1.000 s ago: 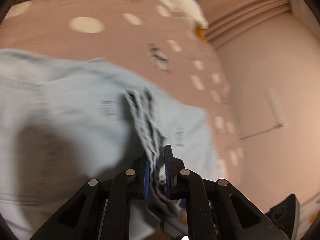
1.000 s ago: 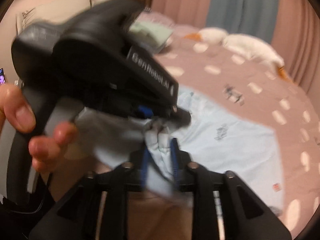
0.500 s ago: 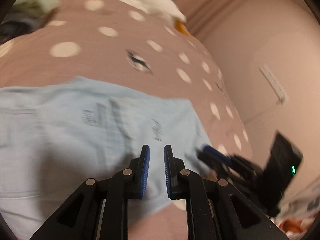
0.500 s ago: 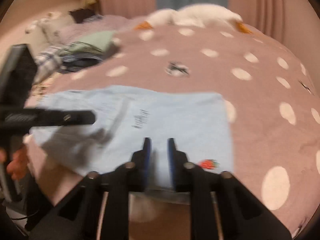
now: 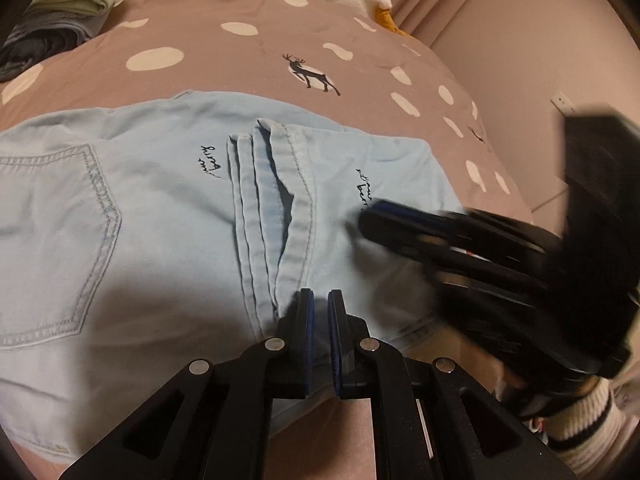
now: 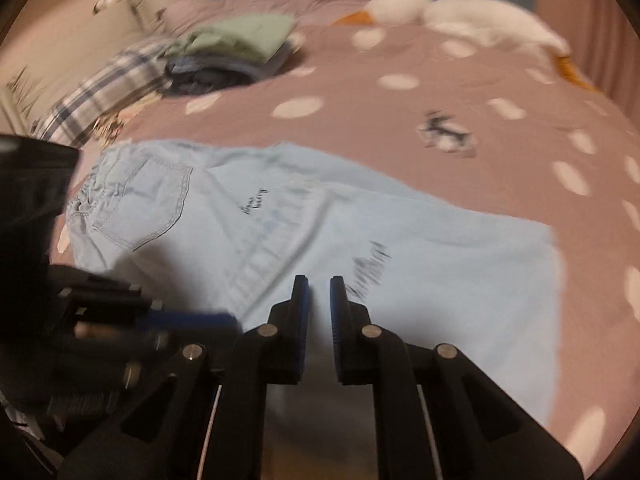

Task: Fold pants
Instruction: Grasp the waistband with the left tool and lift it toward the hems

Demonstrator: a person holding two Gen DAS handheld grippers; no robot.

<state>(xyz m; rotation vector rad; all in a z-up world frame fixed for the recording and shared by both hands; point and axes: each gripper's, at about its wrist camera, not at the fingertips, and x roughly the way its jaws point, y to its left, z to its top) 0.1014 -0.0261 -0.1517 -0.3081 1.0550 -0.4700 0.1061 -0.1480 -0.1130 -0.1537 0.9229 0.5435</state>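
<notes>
The left gripper (image 5: 319,300) hangs over the near edge of the pants (image 5: 160,208), its blue-padded jaws drawn nearly together with only a thin slit between them and no cloth caught there. The right gripper (image 6: 319,288) is in the same state — jaws close together, nothing between the pads — and it too is poised above the near part of the fabric. In the left wrist view it comes in blurred from the right side, its tips over the cloth by some dark script lettering.

The pants are pale blue denim, folded and lying flat on the bedspread (image 5: 248,60), near the front edge of the bed. Their long axis runs across both views, left to right. A stitched back pocket (image 5: 56,240) sits at the left end, facing up; the hems (image 5: 268,200) are stacked in layered edges near the middle, running from the near edge away toward the far side.

Beyond the pants the mauve spread carries pale spots and a small deer print (image 5: 312,74). Farther back — a pile of folded clothes (image 6: 236,46) at the left and a white plush goose (image 6: 460,14) along the far edge.
</notes>
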